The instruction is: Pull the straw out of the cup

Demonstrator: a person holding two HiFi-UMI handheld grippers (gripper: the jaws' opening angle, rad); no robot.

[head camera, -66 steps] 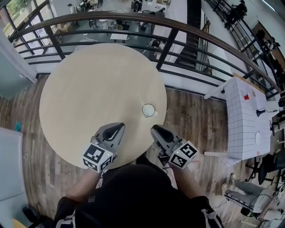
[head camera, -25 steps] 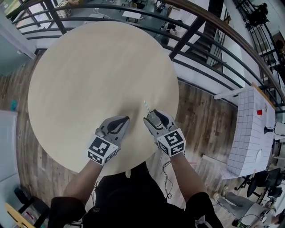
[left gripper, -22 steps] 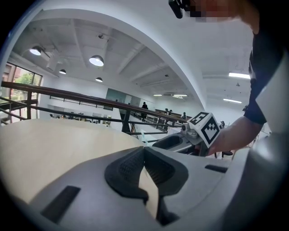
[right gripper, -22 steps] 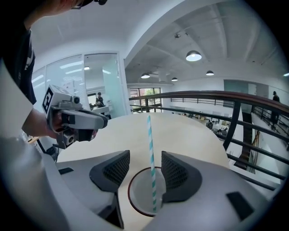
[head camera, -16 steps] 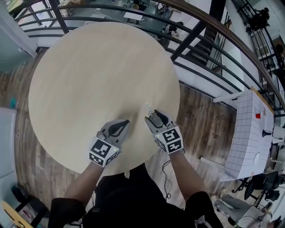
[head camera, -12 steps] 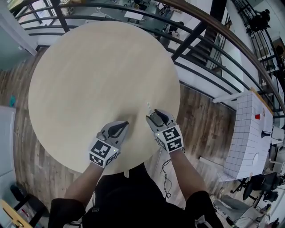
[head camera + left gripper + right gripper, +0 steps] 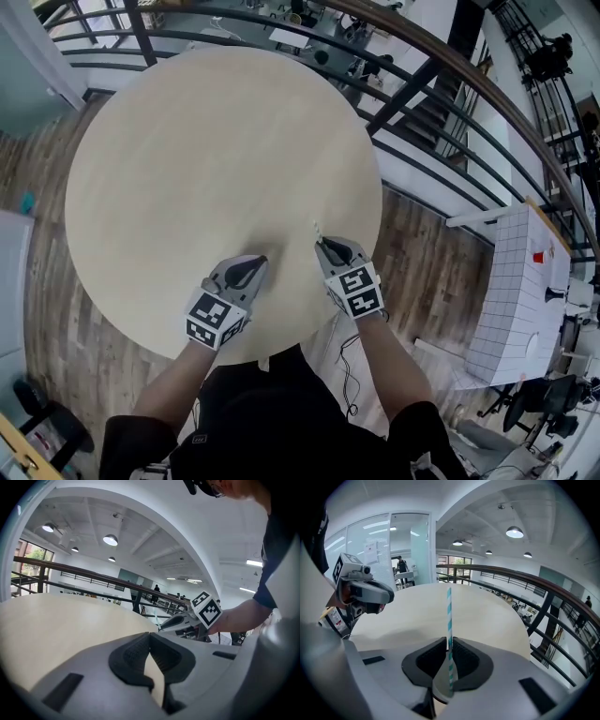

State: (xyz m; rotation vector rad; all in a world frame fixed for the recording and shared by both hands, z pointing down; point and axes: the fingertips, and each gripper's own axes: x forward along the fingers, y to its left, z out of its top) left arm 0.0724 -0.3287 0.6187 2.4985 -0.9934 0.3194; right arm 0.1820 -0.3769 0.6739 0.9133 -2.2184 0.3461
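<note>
My right gripper [image 7: 448, 643]: angled down at the table [image 7: 206, 150] near edge, jaws closing narrow around the striped straw [image 7: 449, 616], which stands in the cup [image 7: 439, 686] below. My left gripper [image 7: 149, 635]: beside it, nearly level, jaws together, empty.

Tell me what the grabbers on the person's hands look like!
Each is grey with black ribbed pads and a white cube of black square markers: left gripper, right gripper. A thin cable hangs under the right one, whose jaws are closing with the straw between them. The sleeves are short and black.
</note>
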